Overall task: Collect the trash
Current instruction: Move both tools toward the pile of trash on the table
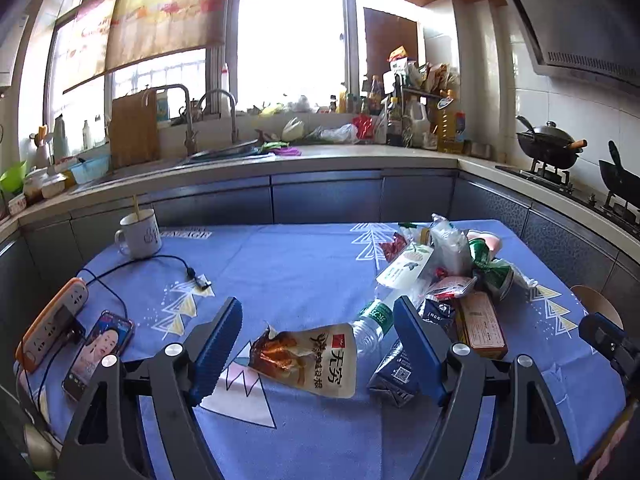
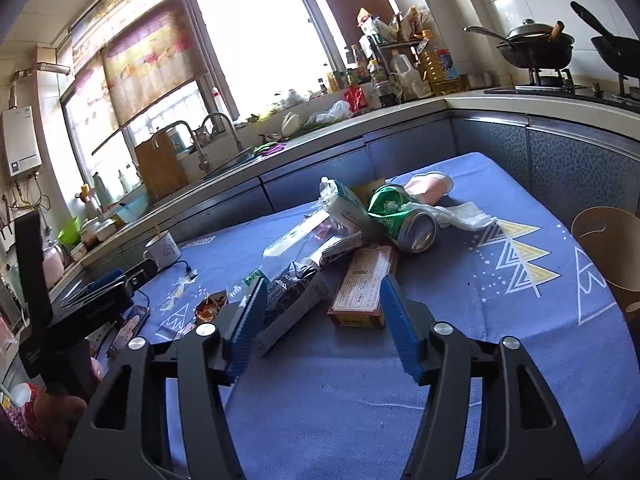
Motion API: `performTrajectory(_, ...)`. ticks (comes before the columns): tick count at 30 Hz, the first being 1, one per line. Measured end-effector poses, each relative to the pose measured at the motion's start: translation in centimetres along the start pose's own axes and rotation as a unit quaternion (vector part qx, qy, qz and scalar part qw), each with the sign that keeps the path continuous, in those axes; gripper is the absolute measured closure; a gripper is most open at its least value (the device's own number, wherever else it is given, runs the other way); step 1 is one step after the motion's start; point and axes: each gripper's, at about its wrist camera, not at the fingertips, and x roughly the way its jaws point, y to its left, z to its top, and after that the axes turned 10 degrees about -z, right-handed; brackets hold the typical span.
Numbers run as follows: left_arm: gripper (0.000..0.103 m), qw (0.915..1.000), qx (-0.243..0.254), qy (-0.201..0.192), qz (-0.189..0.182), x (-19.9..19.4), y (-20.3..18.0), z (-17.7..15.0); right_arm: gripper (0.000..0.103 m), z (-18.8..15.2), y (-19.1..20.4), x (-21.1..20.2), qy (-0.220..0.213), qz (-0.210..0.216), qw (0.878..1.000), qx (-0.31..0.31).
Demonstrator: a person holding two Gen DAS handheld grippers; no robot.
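Left wrist view puts my left gripper [image 1: 318,350] low over the blue patterned tablecloth [image 1: 288,264], jaws spread wide and gripping nothing. Between its blue ribbed pads [image 1: 216,350] lies a torn cream snack pouch with red-and-orange print [image 1: 310,356], flat on the cloth. Just beyond it I see a crushed clear plastic water bottle with a green label [image 1: 374,320], and beside my right-hand pad a squashed dark blue drink carton [image 1: 394,374]. Further right sits a flat orange-brown cardboard box [image 1: 482,326], then the heap of wrappers with a crumpled green drink can [image 1: 494,268]. On the far left I have a smartphone with a lit screen [image 1: 102,350], an orange power strip [image 1: 52,326] and, further back, a white mug [image 1: 140,234].

From the right wrist camera, my right gripper [image 2: 324,326] also hangs open above the cloth, with nothing clamped. The carton's end lies just ahead of its left pad and the cardboard box just ahead between the pads, neither one touched as far as I can tell. Beyond them comes the green can with a white crumpled tissue [image 2: 464,216] beside it. A brown paper bucket [image 2: 608,248] stands at the table's right edge.
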Motion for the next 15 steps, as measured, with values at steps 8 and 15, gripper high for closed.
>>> performTrajectory(8,0.024,0.9955,0.066,-0.042,-0.054,-1.4,-2.0,-1.6,0.040,0.1,3.0,-0.5,-0.007,-0.049,0.999,-0.014)
performTrajectory(15,0.024,0.9930,0.063,-0.022,-0.098,0.0,-2.1,-2.7,0.042,0.1,4.1,-1.1,-0.001,-0.069,0.997,-0.040)
